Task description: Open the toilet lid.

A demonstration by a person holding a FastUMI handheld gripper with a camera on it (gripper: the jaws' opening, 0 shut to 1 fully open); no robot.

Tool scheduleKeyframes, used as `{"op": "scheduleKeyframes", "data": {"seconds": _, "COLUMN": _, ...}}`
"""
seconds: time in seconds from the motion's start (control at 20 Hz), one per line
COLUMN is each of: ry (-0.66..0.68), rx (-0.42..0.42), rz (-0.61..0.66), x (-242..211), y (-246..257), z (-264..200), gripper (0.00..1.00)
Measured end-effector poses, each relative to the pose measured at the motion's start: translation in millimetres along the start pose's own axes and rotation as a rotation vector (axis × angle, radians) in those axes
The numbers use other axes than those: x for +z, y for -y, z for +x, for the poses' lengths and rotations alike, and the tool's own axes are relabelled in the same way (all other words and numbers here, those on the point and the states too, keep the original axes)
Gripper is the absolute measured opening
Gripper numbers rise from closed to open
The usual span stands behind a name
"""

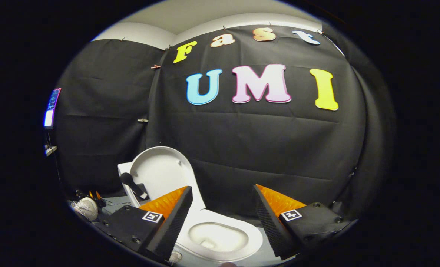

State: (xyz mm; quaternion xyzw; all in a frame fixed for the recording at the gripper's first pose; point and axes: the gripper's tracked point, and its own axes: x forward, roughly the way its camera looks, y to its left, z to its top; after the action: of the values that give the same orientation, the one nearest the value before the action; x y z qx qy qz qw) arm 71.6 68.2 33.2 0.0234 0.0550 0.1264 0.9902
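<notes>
Standing already upright against the tank, the toilet lid (162, 170) looks light, stiff, slick plastic, best caught at its front rim, beyond the gripper (223, 218), jaws wide and empty above the bowl (220, 237).

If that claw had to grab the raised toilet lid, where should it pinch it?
Probably the lid's free upper rim, coming from the bowl side: the lid stands upright, so its thin rounded edge is exposed there. The gripper is open, holding nothing, with the bowl between its fingers.
</notes>
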Motion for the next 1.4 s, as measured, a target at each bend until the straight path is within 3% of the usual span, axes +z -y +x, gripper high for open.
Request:
{"op": "scheduleKeyframes", "data": {"seconds": 0.4, "ry": 0.008, "rx": -0.193, "rz": 0.037, "x": -24, "y": 69, "z": -57, "gripper": 0.99}}
{"op": "scheduleKeyframes", "data": {"seconds": 0.7, "ry": 0.053, "rx": -0.281, "rz": 0.033, "x": -30, "y": 92, "z": -88, "gripper": 0.99}}
{"op": "scheduleKeyframes", "data": {"seconds": 1.15, "ry": 0.031, "rx": -0.235, "rz": 0.109, "x": -51, "y": 81, "z": -91, "gripper": 0.99}}
{"op": "scheduleKeyframes", "data": {"seconds": 1.4, "ry": 0.036, "rx": -0.227, "rz": 0.081, "x": -51, "y": 75, "z": -89, "gripper": 0.99}}
